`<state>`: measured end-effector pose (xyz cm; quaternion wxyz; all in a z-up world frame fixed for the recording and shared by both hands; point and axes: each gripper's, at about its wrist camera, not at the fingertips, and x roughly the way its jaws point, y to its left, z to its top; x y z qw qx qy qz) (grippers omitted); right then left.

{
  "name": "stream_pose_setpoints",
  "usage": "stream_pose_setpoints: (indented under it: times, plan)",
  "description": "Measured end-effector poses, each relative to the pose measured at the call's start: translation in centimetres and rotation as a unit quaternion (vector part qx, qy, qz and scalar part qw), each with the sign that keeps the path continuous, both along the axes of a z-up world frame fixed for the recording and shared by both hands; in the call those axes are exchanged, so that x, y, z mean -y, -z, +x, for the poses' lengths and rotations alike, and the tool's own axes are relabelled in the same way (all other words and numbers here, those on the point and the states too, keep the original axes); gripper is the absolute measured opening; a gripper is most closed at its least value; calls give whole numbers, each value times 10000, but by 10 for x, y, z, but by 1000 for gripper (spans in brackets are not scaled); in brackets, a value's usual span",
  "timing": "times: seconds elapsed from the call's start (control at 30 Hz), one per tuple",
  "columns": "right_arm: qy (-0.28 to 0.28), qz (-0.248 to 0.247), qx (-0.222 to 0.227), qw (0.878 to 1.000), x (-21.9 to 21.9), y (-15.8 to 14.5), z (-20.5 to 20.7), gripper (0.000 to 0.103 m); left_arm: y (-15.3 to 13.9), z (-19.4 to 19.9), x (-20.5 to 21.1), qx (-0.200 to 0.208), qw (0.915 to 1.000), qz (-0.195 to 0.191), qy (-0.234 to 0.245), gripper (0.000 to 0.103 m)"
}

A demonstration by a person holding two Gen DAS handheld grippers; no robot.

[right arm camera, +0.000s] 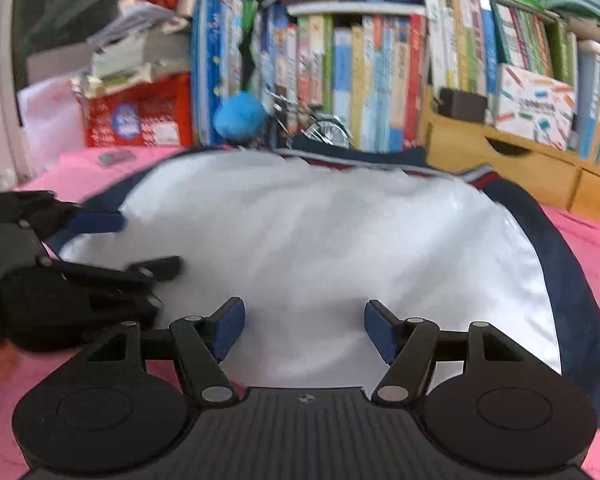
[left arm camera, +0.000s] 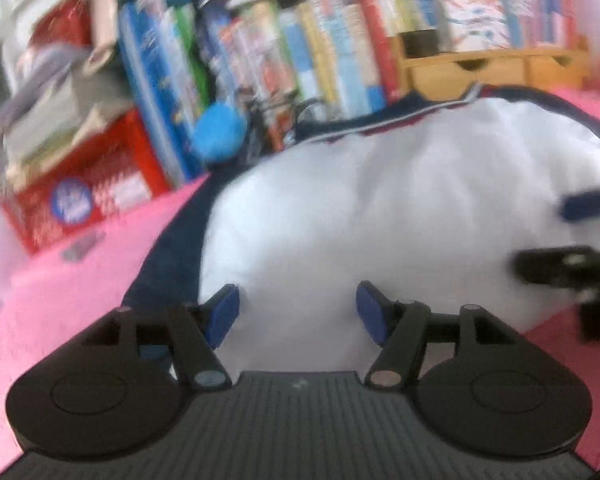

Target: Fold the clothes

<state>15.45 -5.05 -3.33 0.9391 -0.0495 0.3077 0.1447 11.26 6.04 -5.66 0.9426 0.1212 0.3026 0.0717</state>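
Observation:
A white garment with navy edges and a red-striped collar (left arm camera: 380, 208) lies on a pink cloth (left arm camera: 80, 300); it also shows in the right wrist view (right arm camera: 320, 248). My left gripper (left arm camera: 298, 316) is open and empty, its blue pads over the garment's near hem. My right gripper (right arm camera: 304, 330) is open and empty over the near hem too. The right gripper shows at the right edge of the left wrist view (left arm camera: 572, 268). The left gripper shows at the left of the right wrist view (right arm camera: 112, 248). The left wrist view is blurred.
A row of upright books (right arm camera: 360, 80) stands behind the garment. A red box (right arm camera: 140, 116), a blue plush toy (right arm camera: 240, 116), a small metal bicycle model (right arm camera: 316, 128) and a wooden drawer unit (right arm camera: 512, 164) stand along the back edge.

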Motion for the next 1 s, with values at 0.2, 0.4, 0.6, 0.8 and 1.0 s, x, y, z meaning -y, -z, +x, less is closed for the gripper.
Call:
stream_pose_setpoints:
  times: [0.2, 0.4, 0.6, 0.8, 1.0]
  plan:
    - [778, -587, 22, 9952, 61, 1, -9, 64, 4, -10, -36, 26, 9987, 347, -373, 79]
    - [1522, -695, 58, 9859, 127, 6, -20, 66, 4, -12, -64, -3, 9971, 126, -756, 82]
    - [1874, -740, 72, 9795, 154, 8, -27, 67, 3, -15, -69, -3, 9966, 83, -822, 83]
    - [1838, -3258, 1128, 9205, 85, 20, -39, 66, 6, -13, -58, 25, 9955, 509, -802, 83]
    - [364, -2901, 1776, 9397, -6, 9, -53, 65, 5, -13, -61, 19, 9960, 417, -796, 83]
